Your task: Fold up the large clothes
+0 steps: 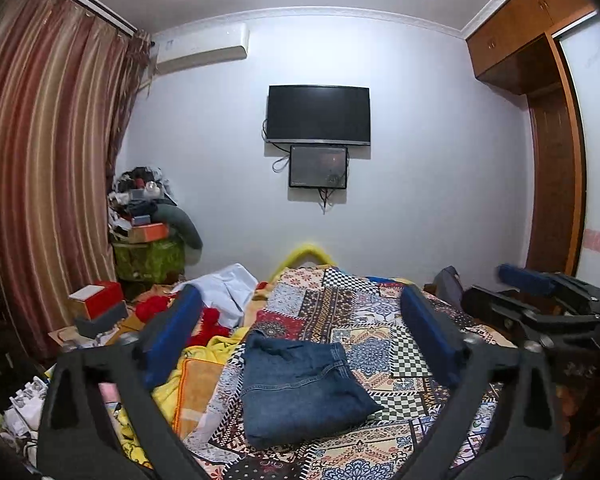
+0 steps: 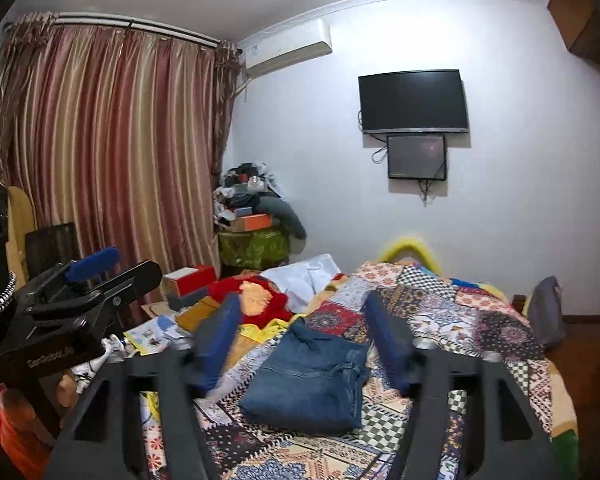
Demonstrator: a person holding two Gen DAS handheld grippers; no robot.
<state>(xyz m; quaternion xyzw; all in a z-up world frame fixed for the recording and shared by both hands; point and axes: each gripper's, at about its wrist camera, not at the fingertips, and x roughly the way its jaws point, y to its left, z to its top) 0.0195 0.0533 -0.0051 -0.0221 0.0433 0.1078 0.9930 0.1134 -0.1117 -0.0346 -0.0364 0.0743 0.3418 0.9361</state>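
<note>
The jeans (image 1: pixel 304 390), folded into a thick denim square with stitched seams showing, lay on the bed (image 1: pixel 384 332) over its patchwork quilt of checks and florals. Above the jeans, the left claw (image 1: pixel 300 340) stood wide, blue-padded and empty; the right claw (image 2: pixel 304 344) likewise stood wide and held nothing. Left of the jeans sat fuzzy red cloth (image 2: pixel 260 300). Writing on the left claw's clamp was too blurred to read.
</note>
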